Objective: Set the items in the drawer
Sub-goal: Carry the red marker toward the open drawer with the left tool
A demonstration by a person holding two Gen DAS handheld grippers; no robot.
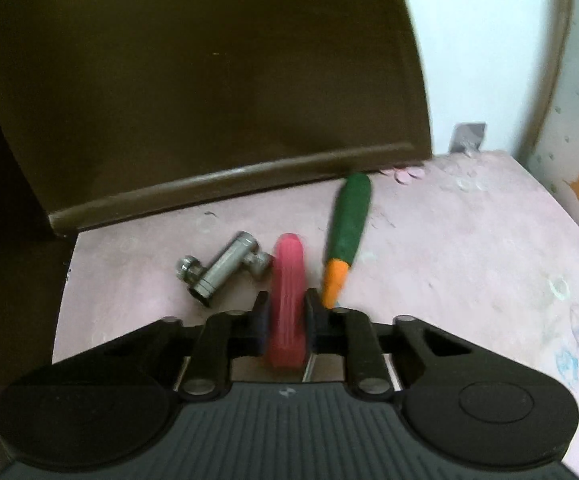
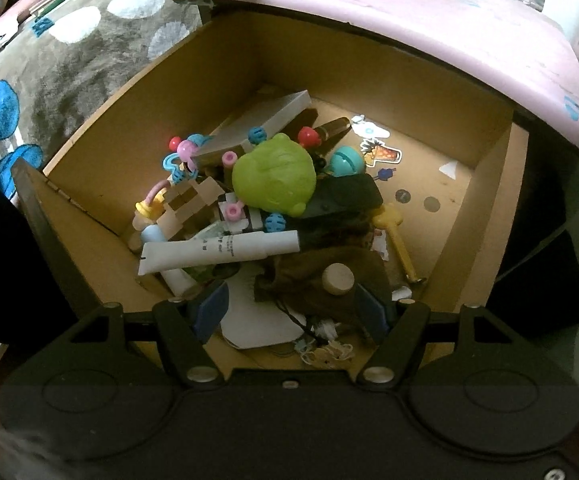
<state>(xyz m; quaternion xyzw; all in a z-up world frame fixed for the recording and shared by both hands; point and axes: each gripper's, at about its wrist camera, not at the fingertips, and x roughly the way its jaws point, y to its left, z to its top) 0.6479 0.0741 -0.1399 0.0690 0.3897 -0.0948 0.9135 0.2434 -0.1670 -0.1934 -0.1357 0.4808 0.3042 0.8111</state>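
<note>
The left claw (image 1: 287,316) is hanging over a scuffed pink tabletop (image 1: 449,264), its jaws clamping a pink ribbed handle (image 1: 287,304) that is sticking forward between them. Beyond the claw a dark brown panel (image 1: 193,80) is rising from the tabletop's far edge, with a white wall (image 1: 477,40) showing ahead to the right. Just ahead and left of the claw a metal fitting (image 1: 223,270) is lying on the pink surface; just ahead and right, a green and orange tool (image 1: 347,236) is lying there too, its lower end disappearing behind the right finger. Motion blur is softening the pink handle, so what sort of tool it is cannot be told.

The right claw (image 2: 291,312) is hovering with jaws spread apart over the open drawer (image 2: 485,208), holding nothing. Straight ahead of it a green toy (image 2: 273,176) is topping a heap of odds and ends, a white tube (image 2: 221,252) lying nearer and left. The pink top is overhanging the drawer's far side, and a spotted grey blanket (image 2: 89,52) is spreading off left.
</note>
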